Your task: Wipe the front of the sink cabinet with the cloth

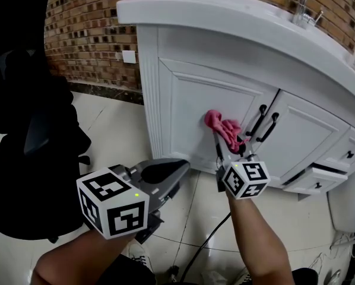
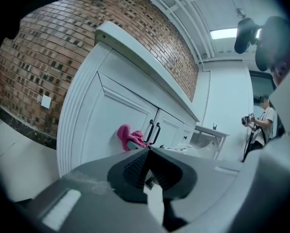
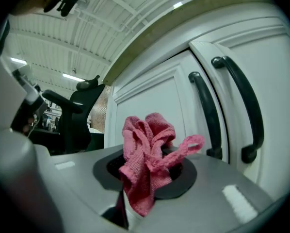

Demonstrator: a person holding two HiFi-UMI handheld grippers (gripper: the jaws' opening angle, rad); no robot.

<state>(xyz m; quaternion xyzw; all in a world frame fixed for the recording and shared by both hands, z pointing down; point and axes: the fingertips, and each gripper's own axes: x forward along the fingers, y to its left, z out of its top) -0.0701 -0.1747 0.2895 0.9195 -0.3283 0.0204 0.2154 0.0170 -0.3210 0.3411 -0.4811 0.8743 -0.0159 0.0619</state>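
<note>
Sink cabinet (image 1: 225, 70): a white cabinet is filling the far side of the head view, running from left to right under a pale countertop (image 1: 237, 22).
Brick wall (image 1: 94, 34): it is showing behind the cabinet's left end.
Office chair (image 1: 29, 159): a black chair is standing at the near left, well apart from the cabinet.
Left door (image 1: 195, 117): a panelled door is facing the person, and it is the surface being worked on.
Left gripper (image 1: 165, 174): it is hovering low at the near left, away from the cabinet. Its jaws are resting together with nothing between them.
Right gripper (image 1: 231, 150): it is reaching toward the left door, with its jaws clamping the cloth.
Cloth (image 1: 223, 127): a pink cloth is bunching out of the right gripper's tips. It appears to be pressing against the right edge of the left door, just left of the handles.
Handles (image 1: 257, 120): two black bar handles are standing upright side by side where the doors meet.
Step in hand: wiping seems to be under way on the left door, near its inner edge.
Next move: it is likely calling for steady pressure and a sweep across the panel, steering clear of the handles so the loose cloth is not snagging on them.
</note>
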